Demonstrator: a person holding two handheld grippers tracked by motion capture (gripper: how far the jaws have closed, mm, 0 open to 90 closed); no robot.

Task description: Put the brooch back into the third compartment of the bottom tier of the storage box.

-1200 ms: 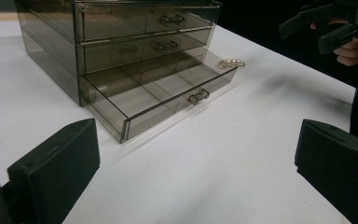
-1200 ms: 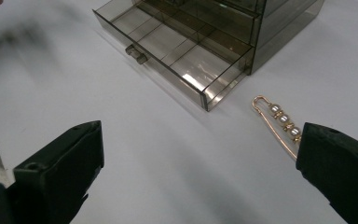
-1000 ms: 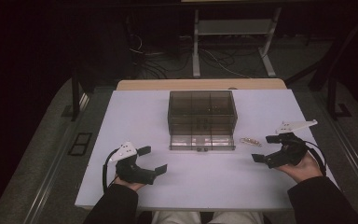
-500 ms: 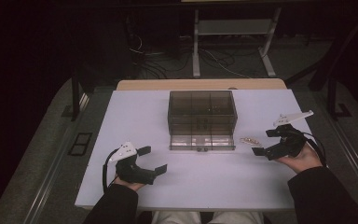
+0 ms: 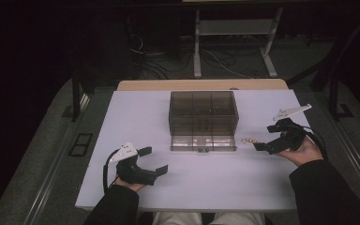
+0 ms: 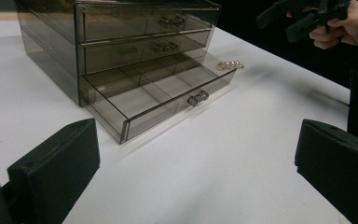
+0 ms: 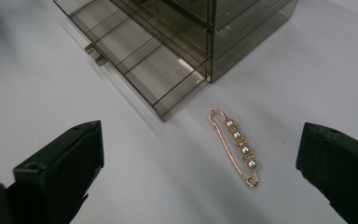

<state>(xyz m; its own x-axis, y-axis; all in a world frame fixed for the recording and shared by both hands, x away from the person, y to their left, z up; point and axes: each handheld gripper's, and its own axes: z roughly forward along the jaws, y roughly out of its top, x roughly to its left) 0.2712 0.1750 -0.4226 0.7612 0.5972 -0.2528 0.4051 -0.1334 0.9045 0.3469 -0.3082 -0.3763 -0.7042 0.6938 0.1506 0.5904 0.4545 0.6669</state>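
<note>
Pearl brooch pin (image 7: 235,147) on table between wide-open right hand-held gripper's (image 7: 200,172) jaws.

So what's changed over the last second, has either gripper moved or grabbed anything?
The right gripper has moved forward and inward, closing on the pearl pin, fingers open, nothing grasped. The left gripper, the drawer box with its bottom drawer pulled out, and the pin stayed put.
</note>
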